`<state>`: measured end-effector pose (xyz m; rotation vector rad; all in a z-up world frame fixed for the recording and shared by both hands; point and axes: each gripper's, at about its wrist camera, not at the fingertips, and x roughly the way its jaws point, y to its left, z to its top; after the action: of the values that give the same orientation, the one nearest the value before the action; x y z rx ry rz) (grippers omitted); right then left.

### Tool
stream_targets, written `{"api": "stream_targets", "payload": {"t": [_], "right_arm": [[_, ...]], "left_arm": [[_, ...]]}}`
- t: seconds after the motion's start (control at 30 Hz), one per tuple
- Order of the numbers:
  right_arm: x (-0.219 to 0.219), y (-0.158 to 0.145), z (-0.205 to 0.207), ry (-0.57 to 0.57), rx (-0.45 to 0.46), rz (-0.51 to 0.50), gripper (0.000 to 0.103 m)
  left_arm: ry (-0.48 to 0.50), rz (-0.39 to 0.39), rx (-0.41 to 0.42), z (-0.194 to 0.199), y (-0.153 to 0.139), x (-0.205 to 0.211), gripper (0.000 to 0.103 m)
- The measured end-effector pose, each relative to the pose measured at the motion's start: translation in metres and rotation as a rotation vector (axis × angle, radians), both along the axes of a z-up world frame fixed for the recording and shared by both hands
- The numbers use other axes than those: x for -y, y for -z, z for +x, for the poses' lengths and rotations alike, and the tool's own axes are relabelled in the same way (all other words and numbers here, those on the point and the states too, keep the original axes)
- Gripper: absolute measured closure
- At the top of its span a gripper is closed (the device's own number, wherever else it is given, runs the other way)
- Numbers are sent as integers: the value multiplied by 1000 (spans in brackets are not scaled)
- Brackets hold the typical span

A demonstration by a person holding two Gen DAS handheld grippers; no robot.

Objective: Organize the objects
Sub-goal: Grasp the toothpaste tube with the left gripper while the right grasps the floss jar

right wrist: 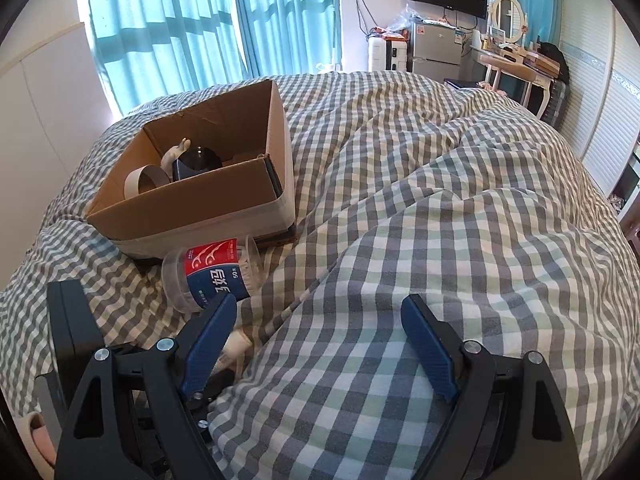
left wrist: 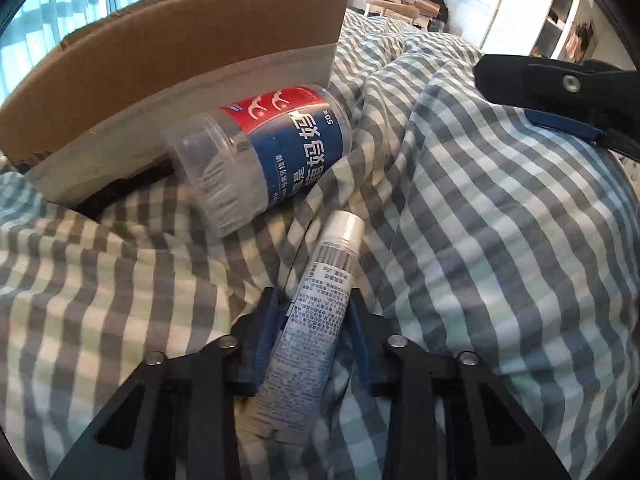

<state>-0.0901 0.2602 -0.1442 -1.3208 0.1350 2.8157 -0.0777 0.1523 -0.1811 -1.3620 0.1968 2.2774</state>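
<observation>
- Progress: the open brown cardboard box [right wrist: 192,184] on the checked grey-green-white duvet of the bed [right wrist: 400,208] already held a few things: a roll of pale tape [right wrist: 146,180], a dark rounded object [right wrist: 198,163], and something small and white behind it, too unclear to name.
- Left to sort: the clear plastic floss-pick jar with red-and-blue label [left wrist: 264,152] lay on its side on the duvet, just beside the box's near wall and outside it.
- Also left: the white squeeze tube with small printed text and a white cap [left wrist: 308,320] was not in the box; it sat in the left gripper [left wrist: 312,334], cap pointing far, toward the jar.
- Judged roughly midway: two items were still out.
- Left gripper pose: low over the duvet, near the jar, blue-padded fingers [left wrist: 266,336] pressed on the tube's two sides.
- Right gripper [right wrist: 320,344] pose: higher, to the right of the left one, fingers [right wrist: 430,350] spread wide apart with only duvet between them.
- Its left finger overlapped the jar's near end in the right wrist view; contact could not be told.
</observation>
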Motion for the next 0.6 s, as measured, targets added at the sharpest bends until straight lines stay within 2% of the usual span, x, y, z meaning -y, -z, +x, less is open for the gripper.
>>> {"api": "stream_targets", "payload": {"t": [0.1, 0.23, 0.37, 0.43, 0.6], "right_arm": [[1, 1, 0, 0, 2, 8, 19], [4, 0, -2, -11, 3, 18, 19], [17, -2, -5, -61, 0, 27, 17], [32, -3, -10, -104, -2, 38, 10], [64, -1, -27, -190, 1, 24, 6]], "left_arm": [[-38, -17, -37, 11, -19, 9, 79], [-116, 46, -61, 18, -53, 38, 82], [-205, -29, -122, 10, -76, 62, 82], [-235, -60, -146, 11, -80, 75, 82], [-295, -68, -173, -12, -84, 104, 82]]}}
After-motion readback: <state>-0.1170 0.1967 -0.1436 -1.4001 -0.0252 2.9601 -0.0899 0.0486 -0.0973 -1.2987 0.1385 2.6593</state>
